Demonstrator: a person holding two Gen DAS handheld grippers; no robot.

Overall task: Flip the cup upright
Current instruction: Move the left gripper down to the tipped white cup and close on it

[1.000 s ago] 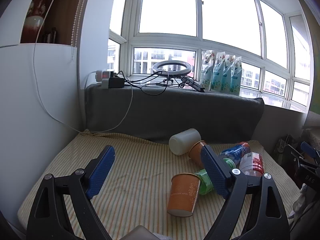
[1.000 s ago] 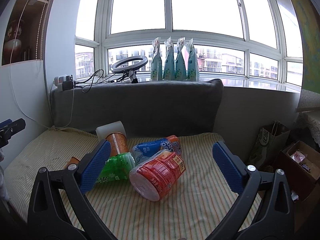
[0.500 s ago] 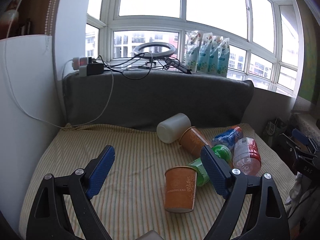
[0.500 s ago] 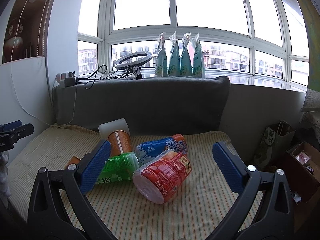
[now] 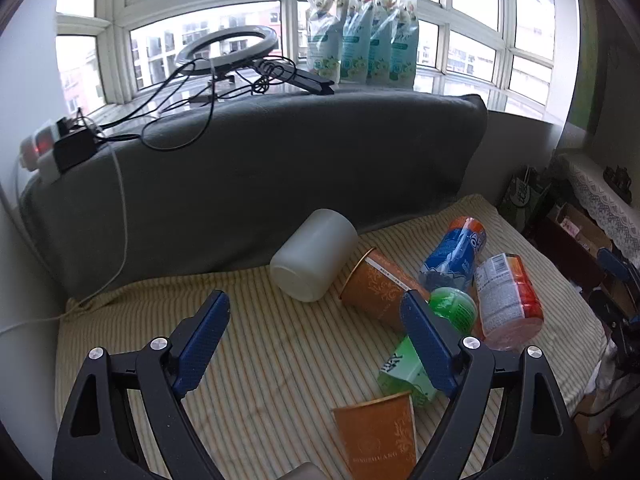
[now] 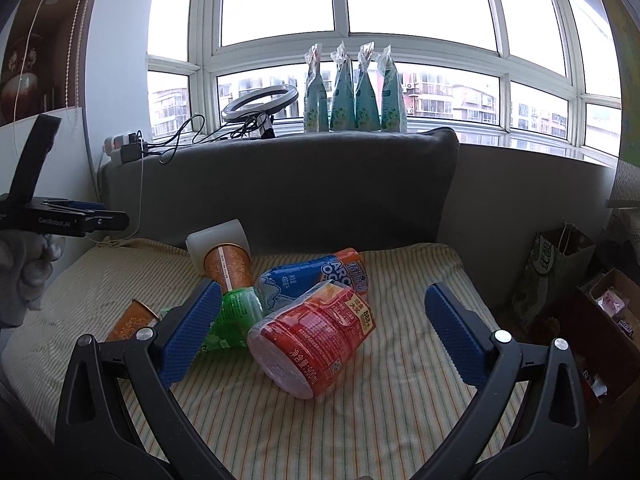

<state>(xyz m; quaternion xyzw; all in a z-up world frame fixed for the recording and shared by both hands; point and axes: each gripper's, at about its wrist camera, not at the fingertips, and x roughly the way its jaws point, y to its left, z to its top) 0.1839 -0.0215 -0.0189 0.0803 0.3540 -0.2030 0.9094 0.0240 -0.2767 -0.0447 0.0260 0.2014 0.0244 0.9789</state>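
Note:
An orange paper cup (image 5: 376, 432) stands upside down on the striped mat, low between my left gripper's fingers; it also shows in the right wrist view (image 6: 130, 320). A second orange paper cup (image 5: 374, 286) lies on its side against a white cup (image 5: 314, 256), which also lies on its side; the second cup shows in the right wrist view (image 6: 229, 265). My left gripper (image 5: 320, 340) is open and empty above the mat. My right gripper (image 6: 324, 332) is open and empty, hovering over the bottles.
A red-labelled bottle (image 6: 316, 344), a blue bottle (image 6: 316, 276) and a green bottle (image 6: 232, 320) lie in a heap on the striped mat (image 6: 380, 420). A grey cushion (image 5: 260, 168) backs the mat. Cables, a ring light (image 5: 228, 46) and pouches sit on the sill. Boxes (image 6: 600, 312) stand right.
My left gripper has moved forward and tilted down toward the cups, so the upside-down orange cup now sits lower and closer. My right gripper has edged slightly forward.

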